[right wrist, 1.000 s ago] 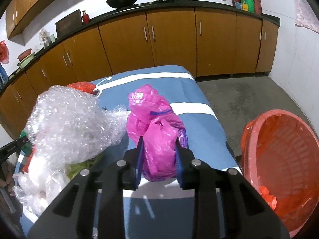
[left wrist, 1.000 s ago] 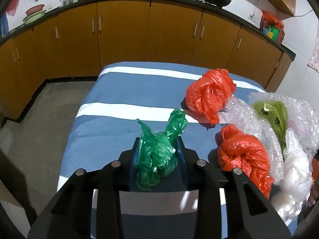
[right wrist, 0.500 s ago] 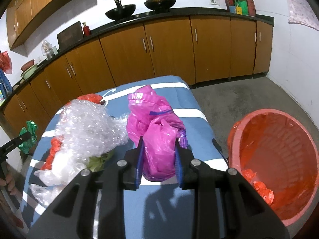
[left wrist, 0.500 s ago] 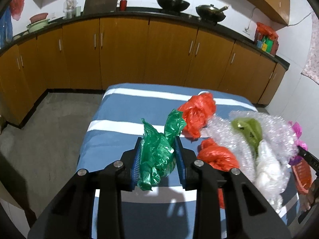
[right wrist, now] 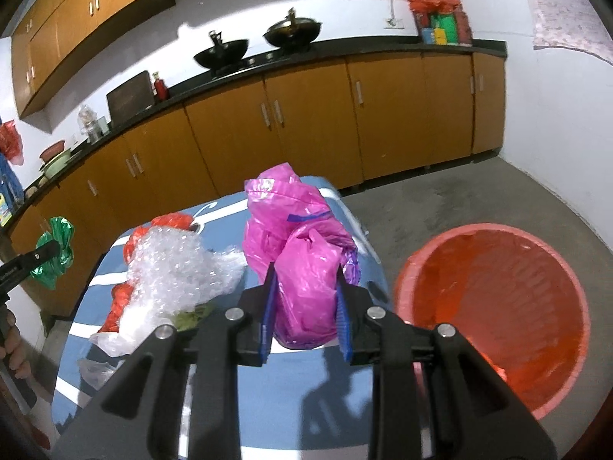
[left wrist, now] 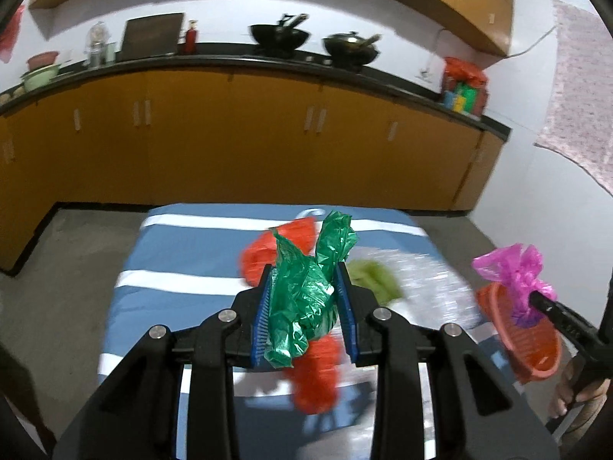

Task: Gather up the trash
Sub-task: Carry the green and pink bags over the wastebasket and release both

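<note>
My left gripper (left wrist: 304, 280) is shut on a crumpled green plastic bag (left wrist: 306, 291), held in the air above the blue striped table (left wrist: 180, 253). My right gripper (right wrist: 304, 280) is shut on a magenta plastic bag (right wrist: 302, 253), lifted over the table's right end beside the red basket (right wrist: 498, 306) on the floor. In the left wrist view the magenta bag (left wrist: 513, 268) shows at the right in front of the basket (left wrist: 525, 345). In the right wrist view the green bag (right wrist: 53, 253) shows at the far left.
On the table lie bubble wrap (right wrist: 172, 268), red bags (left wrist: 314, 375) and a light green bag (left wrist: 371, 276). Orange cabinets (right wrist: 306, 126) with a black counter and woks (left wrist: 279, 34) run behind. Grey floor (right wrist: 479, 191) lies around the basket.
Both grippers have risen with their bags, so the table looks smaller and farther below. The red basket has come more fully into the right wrist view.
</note>
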`<state>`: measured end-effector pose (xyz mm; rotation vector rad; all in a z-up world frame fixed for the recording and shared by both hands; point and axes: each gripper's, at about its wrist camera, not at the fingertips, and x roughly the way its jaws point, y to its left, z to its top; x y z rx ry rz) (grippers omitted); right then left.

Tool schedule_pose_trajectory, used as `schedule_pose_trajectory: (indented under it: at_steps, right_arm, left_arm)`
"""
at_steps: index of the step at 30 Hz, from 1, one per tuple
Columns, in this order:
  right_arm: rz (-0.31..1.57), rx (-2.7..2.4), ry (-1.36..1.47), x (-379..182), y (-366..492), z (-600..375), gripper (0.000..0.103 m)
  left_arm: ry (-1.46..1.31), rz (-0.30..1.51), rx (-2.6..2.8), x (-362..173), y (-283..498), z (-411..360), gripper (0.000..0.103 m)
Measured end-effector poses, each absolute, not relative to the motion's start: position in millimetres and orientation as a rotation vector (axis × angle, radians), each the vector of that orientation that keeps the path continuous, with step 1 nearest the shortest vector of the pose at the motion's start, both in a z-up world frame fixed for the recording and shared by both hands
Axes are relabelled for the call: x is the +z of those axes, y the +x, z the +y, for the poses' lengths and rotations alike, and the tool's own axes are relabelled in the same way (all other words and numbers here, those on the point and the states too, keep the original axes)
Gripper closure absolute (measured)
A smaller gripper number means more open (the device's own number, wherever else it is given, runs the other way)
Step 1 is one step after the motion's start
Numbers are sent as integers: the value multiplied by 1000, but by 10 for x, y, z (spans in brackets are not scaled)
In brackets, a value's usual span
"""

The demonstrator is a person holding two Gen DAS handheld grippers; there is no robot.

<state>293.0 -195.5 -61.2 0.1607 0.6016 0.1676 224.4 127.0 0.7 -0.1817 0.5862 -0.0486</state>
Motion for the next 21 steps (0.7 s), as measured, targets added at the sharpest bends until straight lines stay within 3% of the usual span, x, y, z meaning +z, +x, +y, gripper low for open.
schedule_pose_trajectory:
  at_steps: [21]
  right_arm:
    - [551, -159, 284, -598, 2458, -3724, 76]
  left_arm:
    - [-105, 641, -515, -75, 2571, -1269, 71]
